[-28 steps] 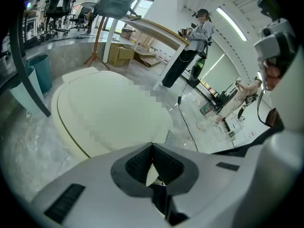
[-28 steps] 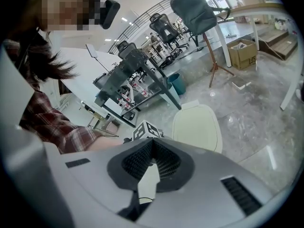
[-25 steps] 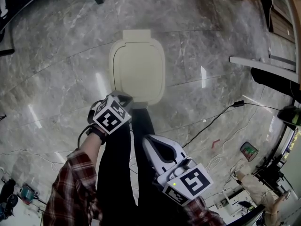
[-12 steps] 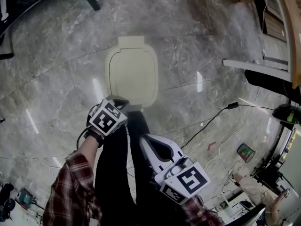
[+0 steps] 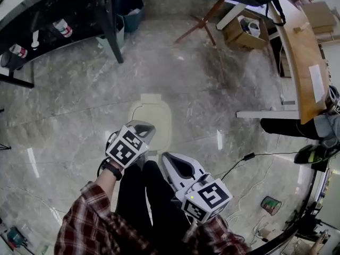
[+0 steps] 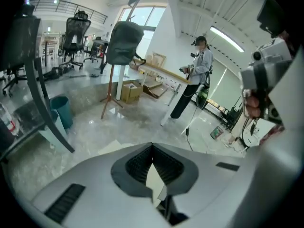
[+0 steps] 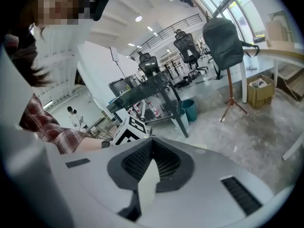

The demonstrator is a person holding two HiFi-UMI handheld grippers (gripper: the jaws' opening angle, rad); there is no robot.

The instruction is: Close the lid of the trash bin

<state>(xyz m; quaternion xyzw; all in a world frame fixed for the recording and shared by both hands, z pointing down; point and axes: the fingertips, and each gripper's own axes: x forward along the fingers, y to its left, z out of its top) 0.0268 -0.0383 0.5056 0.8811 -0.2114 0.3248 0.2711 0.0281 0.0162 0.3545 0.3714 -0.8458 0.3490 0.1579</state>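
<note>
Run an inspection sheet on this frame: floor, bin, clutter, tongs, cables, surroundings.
Surface: glossy grey marbled floor.
Job's things: cream trash bin, lid lying flat, looks closed.
Clutter: open cardboard box; teal bucket; small cup.
Grippers: left tongs shut, empty; right tongs shut, empty.
Cables: black cord on the floor, right of the bin.
Surroundings: dark desk; wooden table; a person standing across the room.
</note>
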